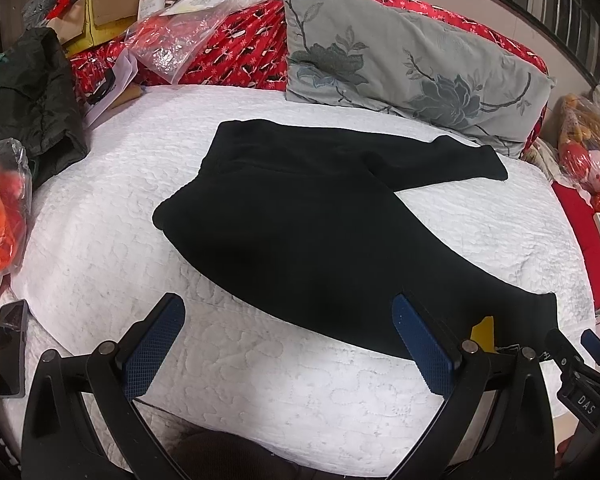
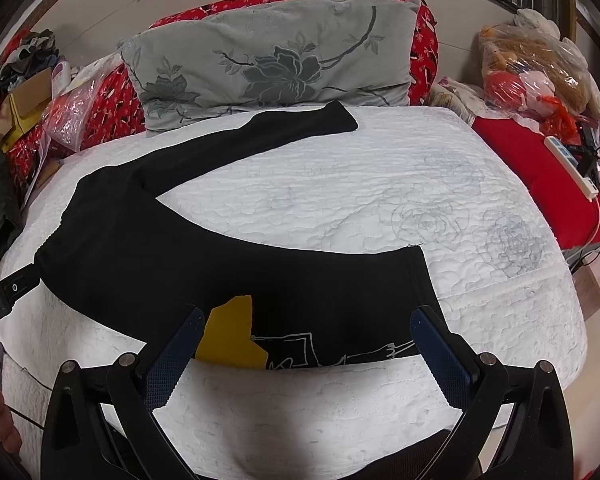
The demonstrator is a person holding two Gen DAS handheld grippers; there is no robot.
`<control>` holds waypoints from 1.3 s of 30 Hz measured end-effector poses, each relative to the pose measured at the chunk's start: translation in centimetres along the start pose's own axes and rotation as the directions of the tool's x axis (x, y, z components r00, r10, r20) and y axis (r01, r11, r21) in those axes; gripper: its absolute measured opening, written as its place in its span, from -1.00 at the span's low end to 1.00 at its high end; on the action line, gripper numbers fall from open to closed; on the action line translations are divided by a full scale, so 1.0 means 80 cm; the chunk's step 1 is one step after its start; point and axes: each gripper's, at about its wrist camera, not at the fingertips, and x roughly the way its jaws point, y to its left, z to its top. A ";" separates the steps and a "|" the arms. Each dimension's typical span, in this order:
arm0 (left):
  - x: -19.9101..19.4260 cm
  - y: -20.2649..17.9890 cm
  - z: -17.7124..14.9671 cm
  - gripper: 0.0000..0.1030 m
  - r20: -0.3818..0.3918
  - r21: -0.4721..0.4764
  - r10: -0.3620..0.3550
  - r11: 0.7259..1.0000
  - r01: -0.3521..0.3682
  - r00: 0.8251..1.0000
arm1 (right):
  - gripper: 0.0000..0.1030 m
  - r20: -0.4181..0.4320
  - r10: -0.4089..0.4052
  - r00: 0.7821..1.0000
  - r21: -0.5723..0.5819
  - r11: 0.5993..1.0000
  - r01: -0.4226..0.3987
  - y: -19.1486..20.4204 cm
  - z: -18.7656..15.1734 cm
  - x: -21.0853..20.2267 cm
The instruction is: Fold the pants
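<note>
The black pants lie flat in the middle of the white bed, legs spread apart like a V, so you can lay one leg over the other. Your left gripper has its fingers wide apart, holding nothing. Your right gripper is wide apart too, low in the frame over the near leg's yellow patch, ready to pinch.
</note>
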 end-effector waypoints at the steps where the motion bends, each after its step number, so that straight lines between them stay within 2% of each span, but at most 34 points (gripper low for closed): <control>1: 0.000 0.000 0.000 1.00 -0.001 0.000 0.000 1.000 0.000 1.000 | 0.99 -0.001 0.000 1.000 0.001 1.000 0.000 0.000 0.000 0.000; 15: 0.014 -0.008 0.005 1.00 -0.022 0.009 0.000 1.000 0.001 1.000 | 0.99 -0.019 0.006 1.000 0.003 1.000 -0.006 -0.001 0.003 0.012; 21: 0.033 -0.010 0.025 1.00 -0.067 0.033 0.004 0.999 -0.002 0.998 | 0.99 -0.023 0.026 0.999 0.005 1.000 -0.026 -0.005 0.027 0.022; 24: 0.051 -0.004 0.062 1.00 -0.102 0.061 0.017 0.998 -0.010 0.995 | 0.99 -0.021 0.040 0.999 0.010 0.999 -0.040 -0.016 0.062 0.031; 27: 0.073 0.016 0.115 1.00 -0.130 0.049 0.007 0.999 -0.001 0.991 | 0.99 -0.002 0.072 0.997 0.038 0.997 -0.072 -0.040 0.114 0.047; 29: 0.095 0.032 0.155 1.00 -0.159 0.046 0.000 0.999 0.008 0.987 | 0.99 0.013 0.058 0.998 0.040 0.997 -0.058 -0.056 0.158 0.065; 31: 0.123 0.049 0.187 1.00 -0.208 0.041 -0.004 0.999 0.013 0.978 | 0.99 0.000 0.040 0.999 0.026 0.999 -0.040 -0.068 0.204 0.097; 35: 0.176 0.081 0.232 1.00 -0.283 -0.004 -0.017 1.000 0.017 0.959 | 0.99 -0.044 0.025 0.999 0.043 0.999 -0.023 -0.089 0.265 0.163; 37: 0.197 0.094 0.242 1.00 -0.312 -0.046 -0.045 0.998 0.033 0.949 | 0.99 -0.072 0.025 0.997 0.060 0.998 -0.021 -0.099 0.289 0.199; 39: 0.223 0.105 0.249 1.00 -0.352 -0.098 -0.096 0.993 0.065 0.931 | 0.99 -0.094 0.049 0.994 0.079 0.996 -0.042 -0.107 0.308 0.228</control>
